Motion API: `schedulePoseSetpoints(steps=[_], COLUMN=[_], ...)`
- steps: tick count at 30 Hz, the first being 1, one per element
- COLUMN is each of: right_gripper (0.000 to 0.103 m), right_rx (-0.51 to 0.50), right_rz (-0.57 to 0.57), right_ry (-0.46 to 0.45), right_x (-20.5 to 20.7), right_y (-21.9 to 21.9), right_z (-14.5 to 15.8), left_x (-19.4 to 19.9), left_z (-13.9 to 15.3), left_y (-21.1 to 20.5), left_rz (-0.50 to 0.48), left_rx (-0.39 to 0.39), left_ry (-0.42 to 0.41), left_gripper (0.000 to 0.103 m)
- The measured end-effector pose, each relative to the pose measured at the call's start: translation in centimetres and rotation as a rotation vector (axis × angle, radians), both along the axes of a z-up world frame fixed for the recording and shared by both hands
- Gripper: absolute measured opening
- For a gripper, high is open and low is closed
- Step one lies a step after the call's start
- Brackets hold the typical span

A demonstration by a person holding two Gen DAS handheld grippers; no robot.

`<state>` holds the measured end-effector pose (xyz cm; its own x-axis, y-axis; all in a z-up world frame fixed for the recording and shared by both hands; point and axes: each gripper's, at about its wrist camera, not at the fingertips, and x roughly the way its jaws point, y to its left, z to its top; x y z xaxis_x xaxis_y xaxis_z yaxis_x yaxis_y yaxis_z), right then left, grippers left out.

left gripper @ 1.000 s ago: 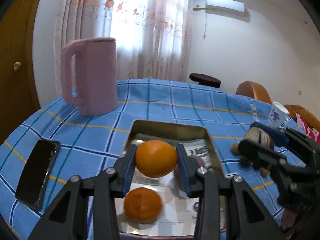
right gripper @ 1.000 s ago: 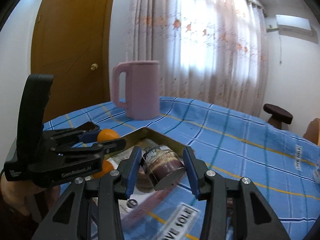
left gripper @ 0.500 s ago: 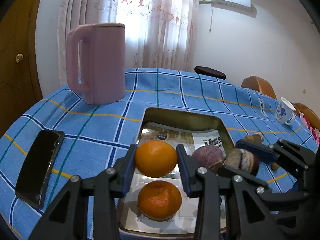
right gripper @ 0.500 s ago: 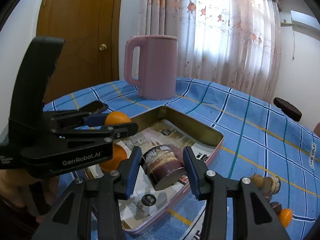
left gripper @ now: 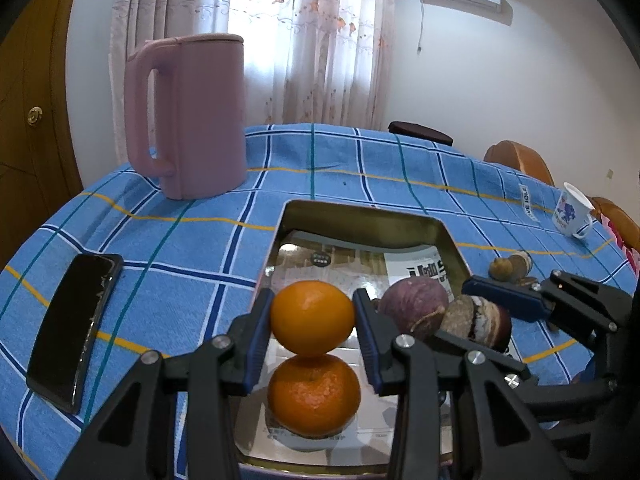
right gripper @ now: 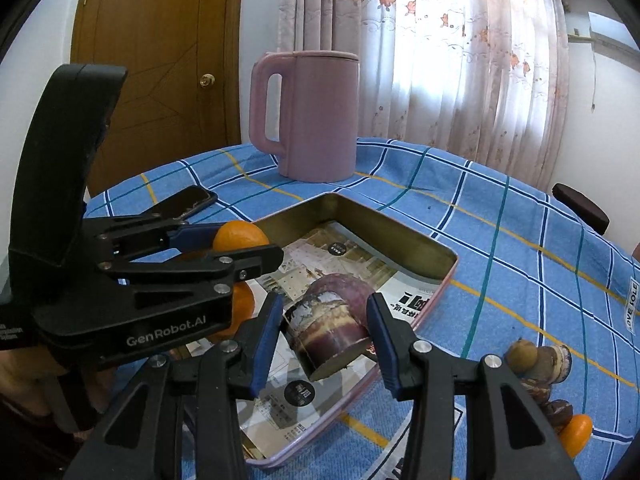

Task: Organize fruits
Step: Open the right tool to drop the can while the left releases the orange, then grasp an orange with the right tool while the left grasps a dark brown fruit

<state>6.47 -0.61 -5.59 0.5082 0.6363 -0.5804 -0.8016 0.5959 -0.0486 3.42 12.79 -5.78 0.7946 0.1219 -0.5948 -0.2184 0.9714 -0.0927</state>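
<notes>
Phone (left gripper: 72, 328): flat on the counter (left gripper: 192, 248), far left, well apart from the tray. Not part of the task.

Jug (left gripper: 188, 116): pink, upright, behind the tray. Not part of the task.

Tray (left gripper: 360, 216): shallow metal tin, lined with printed paper, mid-counter. Receiving place for the fruit, by judgement.

Left tool (left gripper: 314, 318): pinching an orange (left gripper: 312, 316) between its blue pads, held above the tray's near left part; not yet released.

Second orange (left gripper: 314, 394): resting in the tray, directly below the held one. Counted as placed.

Purple fruit (left gripper: 414, 304): round, in the tray, right of the oranges. Counted as placed.

Right tool (right gripper: 324, 332): over the tray's right part, around a cut brown-and-purple piece (right gripper: 328, 332). The left pad touches it; a narrow gap shows at the right pad, so whether the grip is firm or loosening cannot be told.

Loose fruit (right gripper: 536, 356): small brown pieces and one small orange fruit (right gripper: 576, 432), on the cloth right of the tray. Still to be gathered.

Mug (left gripper: 572, 210): white, far right. Not part of the task.

Progress: two items in, two over the tray, a small cluster left outside; roughly past halfway, by estimate.
</notes>
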Motion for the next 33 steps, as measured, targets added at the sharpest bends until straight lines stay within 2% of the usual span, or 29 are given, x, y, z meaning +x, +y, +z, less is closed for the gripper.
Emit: schedulePoseSetpoints(steps=[3,5,7,9,15,20,23,27,31,33], right_gripper=[0.06,0.067,0.068,0.068,0.068,0.068,0.068,0.068,0.068,0.055], right_rx=[0.023,0.043,0.053,0.053,0.072,0.085,0.054,0.054,0.053,0.042], right_rz=[-0.012,-0.023,-0.036,-0.043,-0.094,-0.228,-0.329,-0.472,-0.501,-0.485], right_ry=[0.001,0.003,-0.001,-0.009,-0.031,-0.047,-0.055,0.011,0.088,0.123], right_x=[0.1,0.3,0.3,0.1,-0.1,1.1,2.2,4.5,6.4,6.9], right_y=[-0.4,-0.8,-1.2,-1.6,-5.0,-10.6,-13.9,-18.5,-19.8,-19.5], right_z=[0.2,0.3,0.4,0.5,1.4,2.2,1.9,1.0,0.1,-0.3], left_x=[-0.4,-0.7,-1.1,-1.5,-1.6,-0.9,-0.4,0.4,1.3,1.8], left_z=[0.4,0.8,1.3,1.8,2.9,3.0,2.9,2.5,2.1,1.9], left_y=[-0.1,0.0,-0.2,-0.6,-3.5,-6.9,-8.7,-11.2,-13.5,-14.3], left_rz=[0.014,0.029,0.029,0.02,-0.059,-0.134,-0.167,-0.212,-0.26,-0.279], left_rx=[0.008,0.011,0.009,0.01,0.022,0.041,0.055,0.064,0.082,0.089], left_ry=[-0.014,-0.027,-0.05,-0.075,-0.108,-0.106,-0.096,-0.079,-0.057,-0.044], left_gripper=[0.045,0.056,0.071,0.075,0.078,0.082,0.082,0.082,0.082,0.082])
